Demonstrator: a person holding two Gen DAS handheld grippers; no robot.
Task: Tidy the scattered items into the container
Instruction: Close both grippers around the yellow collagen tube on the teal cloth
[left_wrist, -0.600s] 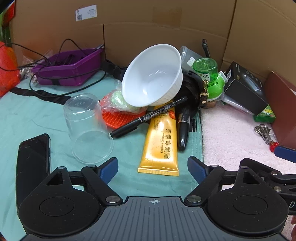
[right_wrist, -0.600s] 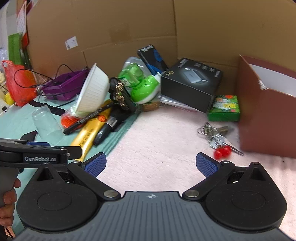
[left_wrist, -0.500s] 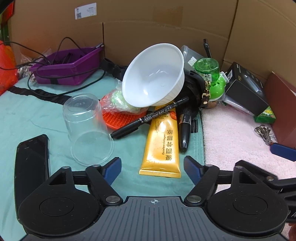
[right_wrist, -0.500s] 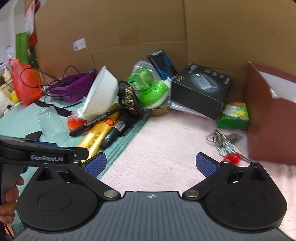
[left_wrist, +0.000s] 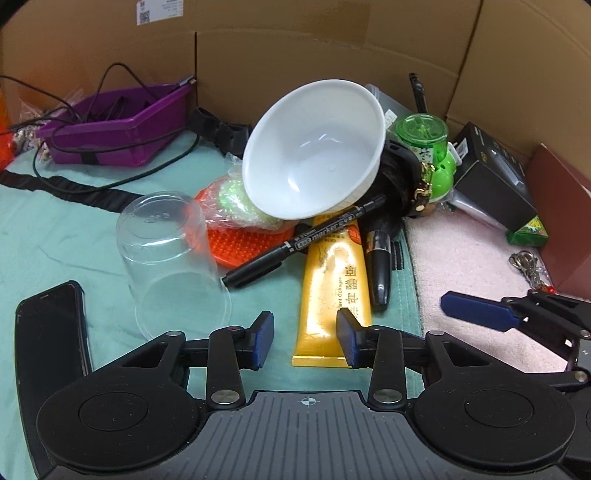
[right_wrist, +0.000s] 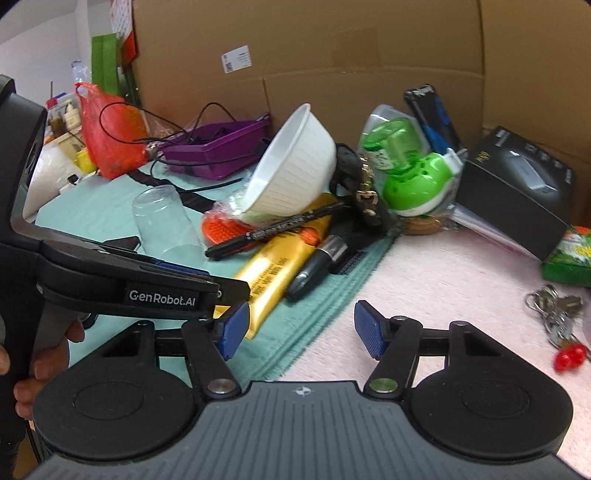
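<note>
Your left gripper (left_wrist: 304, 339) is nearer: its fingers stand part-open and empty, with the tube (left_wrist: 334, 291) just ahead-right, long axis pointing away. Right gripper (right_wrist: 299, 334) gapes wider, empty.

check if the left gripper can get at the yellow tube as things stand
Probably yes: the left gripper is open just short of the yellow tube, whose near end lies bare on the cloth; only its far end sits under the marker.

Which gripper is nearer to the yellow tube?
Left. The left gripper sits right at the yellow tube's lower end, jaws open; the right gripper is off to its right, over the pink towel.
</note>
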